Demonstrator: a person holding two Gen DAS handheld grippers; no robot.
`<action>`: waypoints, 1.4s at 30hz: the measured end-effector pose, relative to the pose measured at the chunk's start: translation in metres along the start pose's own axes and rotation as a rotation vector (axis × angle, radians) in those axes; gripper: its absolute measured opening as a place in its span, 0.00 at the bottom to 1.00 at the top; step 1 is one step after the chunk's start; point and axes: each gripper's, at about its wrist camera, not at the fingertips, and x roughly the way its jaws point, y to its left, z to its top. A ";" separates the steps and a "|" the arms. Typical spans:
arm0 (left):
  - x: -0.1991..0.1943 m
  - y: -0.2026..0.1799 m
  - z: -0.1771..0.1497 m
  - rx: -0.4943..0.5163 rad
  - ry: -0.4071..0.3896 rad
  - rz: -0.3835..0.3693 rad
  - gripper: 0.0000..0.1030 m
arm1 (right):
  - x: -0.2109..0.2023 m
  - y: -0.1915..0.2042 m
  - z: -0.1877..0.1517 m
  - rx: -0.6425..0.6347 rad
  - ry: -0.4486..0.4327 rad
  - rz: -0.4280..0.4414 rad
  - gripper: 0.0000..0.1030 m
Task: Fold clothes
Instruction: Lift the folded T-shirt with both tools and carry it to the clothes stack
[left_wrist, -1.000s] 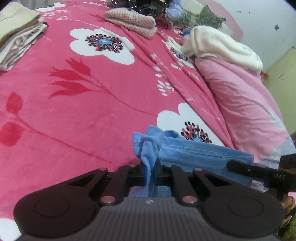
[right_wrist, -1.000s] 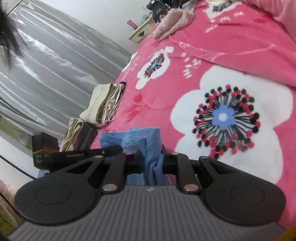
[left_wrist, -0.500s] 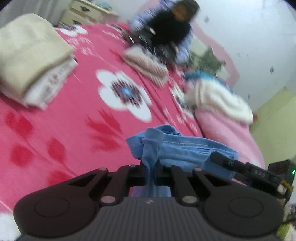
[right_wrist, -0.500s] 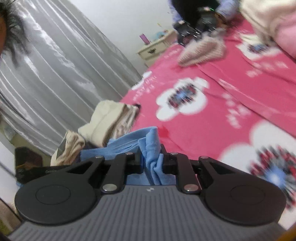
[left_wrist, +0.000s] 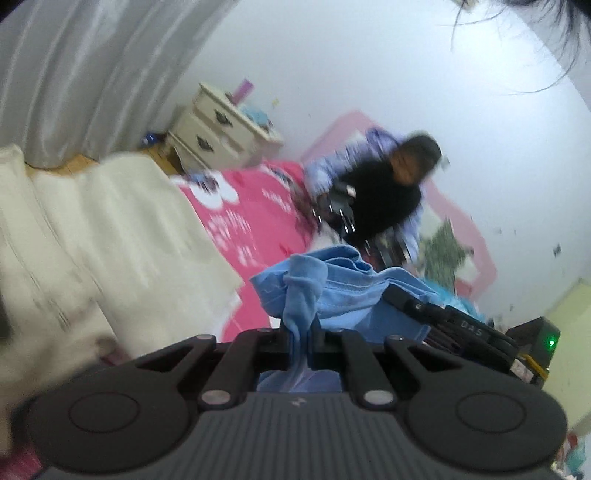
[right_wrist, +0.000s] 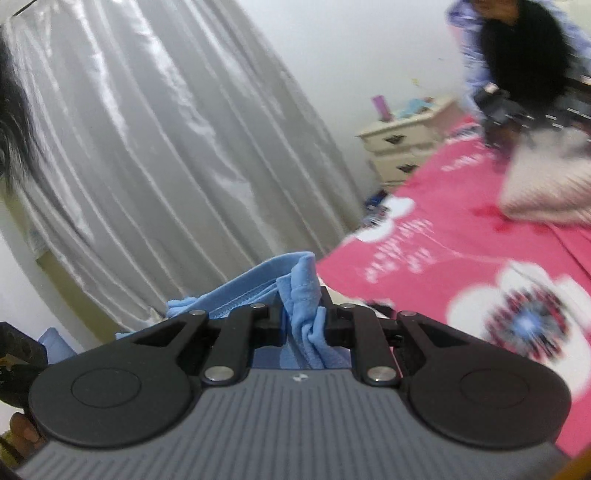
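A light blue garment (left_wrist: 343, 291) hangs bunched between both grippers, lifted above the pink flowered bedspread (left_wrist: 255, 229). My left gripper (left_wrist: 300, 332) is shut on one bunched corner of it. In the left wrist view the right gripper's black finger (left_wrist: 436, 314) shows at the right, against the blue cloth. My right gripper (right_wrist: 303, 325) is shut on another bunched corner of the blue garment (right_wrist: 258, 284), which stretches away to the left. Both pictures are blurred by motion.
A stack of folded cream clothes (left_wrist: 110, 236) lies on the bed at the left. Another person (left_wrist: 384, 192) sits at the bed's far end beside a cream nightstand (left_wrist: 218, 129). A grey curtain (right_wrist: 155, 147) hangs along the side, and a folded knit piece (right_wrist: 546, 188) lies on the bedspread (right_wrist: 461, 258).
Both grippers have risen and swung left with the blue garment held between them. The views now take in the curtain, wall and nightstand instead of the open bedspread.
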 end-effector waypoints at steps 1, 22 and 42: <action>-0.002 0.006 0.009 -0.010 -0.021 0.004 0.07 | 0.010 0.005 0.006 -0.017 0.003 0.016 0.13; 0.054 0.135 0.130 -0.274 -0.164 0.475 0.07 | 0.302 0.073 0.064 -0.314 0.287 0.201 0.12; 0.065 0.156 0.139 -0.261 -0.147 0.661 0.16 | 0.350 0.036 0.063 -0.100 0.209 0.092 0.36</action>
